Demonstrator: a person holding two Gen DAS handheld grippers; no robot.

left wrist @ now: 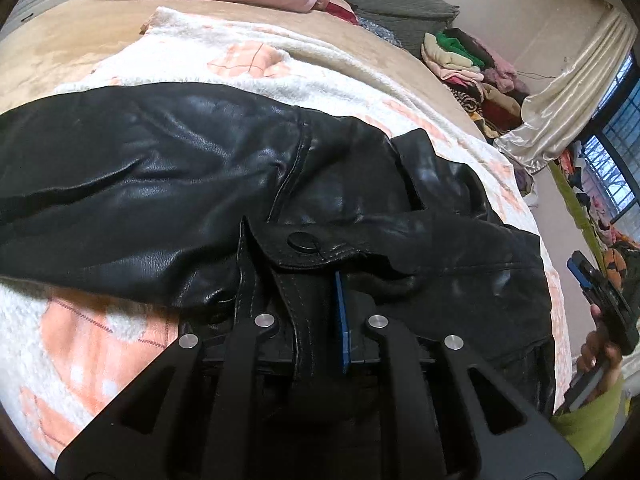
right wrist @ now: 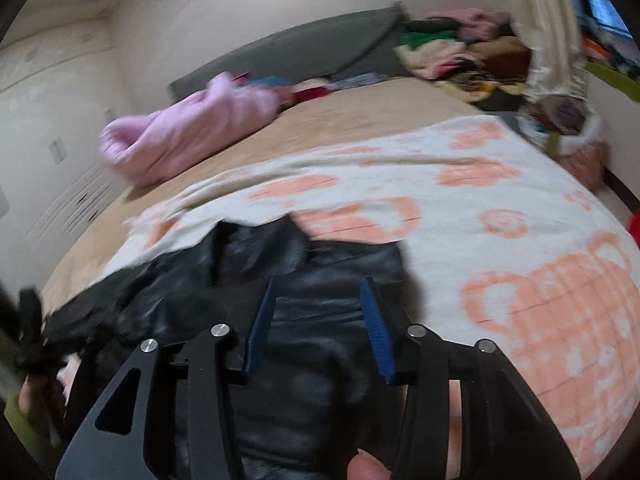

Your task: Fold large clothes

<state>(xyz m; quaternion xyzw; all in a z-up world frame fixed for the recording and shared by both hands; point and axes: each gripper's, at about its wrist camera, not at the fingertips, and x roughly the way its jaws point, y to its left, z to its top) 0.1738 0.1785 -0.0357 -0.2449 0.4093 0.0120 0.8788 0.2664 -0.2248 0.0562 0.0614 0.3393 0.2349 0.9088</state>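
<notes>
A black leather jacket lies crumpled on a white blanket with peach patterns spread over the bed. My left gripper is shut on a stitched edge band of the jacket just below a black snap button. One blue pad shows; the leather hides the other. My right gripper hovers open over the jacket, its blue pads apart with nothing pinched. In the left wrist view it appears at the far right, held by a hand.
A pink garment lies on the tan sheet near the grey headboard. A heap of mixed clothes sits at the bed's far corner beside a cream curtain and a window.
</notes>
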